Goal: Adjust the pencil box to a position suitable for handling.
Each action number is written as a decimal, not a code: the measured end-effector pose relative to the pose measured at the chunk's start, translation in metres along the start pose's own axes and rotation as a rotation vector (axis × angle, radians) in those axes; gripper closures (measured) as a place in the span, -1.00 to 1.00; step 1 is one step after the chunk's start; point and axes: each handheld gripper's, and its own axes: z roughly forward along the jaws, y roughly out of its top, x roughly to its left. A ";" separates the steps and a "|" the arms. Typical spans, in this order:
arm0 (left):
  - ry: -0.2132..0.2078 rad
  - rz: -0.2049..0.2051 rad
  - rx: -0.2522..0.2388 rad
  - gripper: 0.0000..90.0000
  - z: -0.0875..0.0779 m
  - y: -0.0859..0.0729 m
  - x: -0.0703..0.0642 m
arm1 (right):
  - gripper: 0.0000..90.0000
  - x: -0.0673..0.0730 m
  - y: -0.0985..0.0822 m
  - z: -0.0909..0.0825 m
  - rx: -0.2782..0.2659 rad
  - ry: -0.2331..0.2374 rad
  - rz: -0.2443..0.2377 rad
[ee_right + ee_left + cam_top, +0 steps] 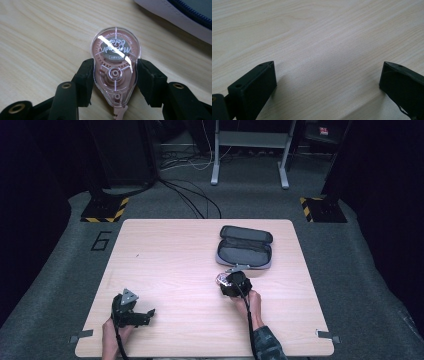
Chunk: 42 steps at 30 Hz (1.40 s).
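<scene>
Here, the clear teardrop-shaped plastic correction-tape dispenser with pink inner reels (115, 70) lies flat on the pale wood-grain table (165, 270), right between the jaws of your right gripper (115, 75). In the right gripper view the two black pads sit against its two long sides, one on each, so the jaws stand about half closed and clamp the dispenser across its width. Its rounded end points away from you toward the case and its narrow pink tip points back toward the gripper body. From the high view, the dispenser (221, 279) peeks out at the front of your right gripper (225, 281), near the middle of the table's right half.

Just beyond it lies a grey fabric zip pencil case (245, 247), opened flat with both halves up; its near edge is close to the gripper's tip, apart from the dispenser. Nothing lies between the dispenser and the case.

Your left gripper (150, 312) rests low at the near left part of the table, well apart from the rest. Its jaws stand wide apart over bare wood, holding nothing.
</scene>
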 end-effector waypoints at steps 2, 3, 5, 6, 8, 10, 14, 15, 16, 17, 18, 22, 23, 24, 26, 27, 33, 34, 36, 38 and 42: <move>0.000 -0.001 -0.001 -0.98 0.000 0.000 0.000 | 0.10 0.000 -0.001 -0.003 -0.007 0.006 -0.007; 0.000 -0.001 0.000 -0.98 0.000 0.000 0.000 | 0.10 0.000 -0.001 -0.005 -0.012 0.011 -0.011; -0.001 0.004 0.001 -0.98 0.000 0.000 0.000 | 0.10 0.000 -0.001 -0.011 -0.024 0.011 -0.011; 0.000 -0.001 -0.001 -0.98 0.000 0.000 0.000 | 0.10 -0.001 -0.002 -0.014 -0.030 0.011 -0.022; -0.001 0.003 0.000 -0.98 0.000 0.000 0.000 | 0.10 0.000 -0.003 -0.021 -0.036 0.010 -0.017; -0.001 0.003 0.000 -0.98 0.000 0.000 0.000 | 0.10 -0.002 -0.005 -0.028 -0.044 0.012 -0.033; -0.001 0.003 0.000 -0.98 0.000 0.000 0.000 | 0.10 -0.003 -0.011 -0.041 -0.054 0.008 -0.026; -0.001 0.004 0.001 -0.98 0.000 0.000 0.000 | 0.10 -0.005 -0.013 -0.045 -0.062 0.011 -0.033; 0.000 0.003 0.000 -0.98 0.000 0.000 0.000 | 0.10 -0.006 -0.015 -0.048 -0.060 0.007 -0.025; -0.001 0.003 0.001 -0.98 0.000 0.000 0.000 | 0.10 -0.007 -0.018 -0.052 -0.061 0.005 -0.025; -0.001 0.004 0.001 -0.98 0.000 0.000 0.000 | 0.10 -0.009 -0.020 -0.056 -0.064 0.002 -0.023; -0.001 0.003 0.000 -0.98 0.000 0.000 0.000 | 0.10 -0.016 -0.030 -0.069 -0.064 -0.009 -0.024; -0.001 0.003 0.000 -0.98 0.000 0.000 0.000 | 0.10 -0.019 -0.032 -0.072 -0.074 -0.018 -0.027; -0.001 0.003 0.001 -0.98 0.000 0.000 0.000 | 0.10 -0.019 -0.034 -0.074 -0.069 -0.020 -0.017; 0.000 -0.001 0.000 -0.98 0.000 0.000 0.000 | 0.10 -0.024 -0.040 -0.080 -0.070 -0.034 -0.012; 0.000 -0.001 0.000 -0.98 0.000 0.000 0.000 | 0.10 -0.026 -0.042 -0.083 -0.070 -0.034 0.001; 0.000 0.000 0.001 -0.98 0.000 0.000 0.000 | 0.10 -0.041 -0.055 -0.098 -0.081 -0.068 0.020; 0.000 -0.001 0.000 -0.98 0.000 0.000 0.000 | 0.10 -0.043 -0.058 -0.101 -0.079 -0.074 0.019; 0.000 -0.001 0.000 -0.98 0.000 0.000 0.000 | 0.10 -0.048 -0.063 -0.106 -0.080 -0.091 0.034; 0.000 -0.001 0.001 -0.98 0.000 0.000 0.000 | 0.10 -0.054 -0.068 -0.110 -0.077 -0.106 0.043; 0.000 -0.001 0.001 -0.98 0.000 0.000 0.000 | 0.10 -0.067 -0.081 -0.117 -0.070 -0.139 0.076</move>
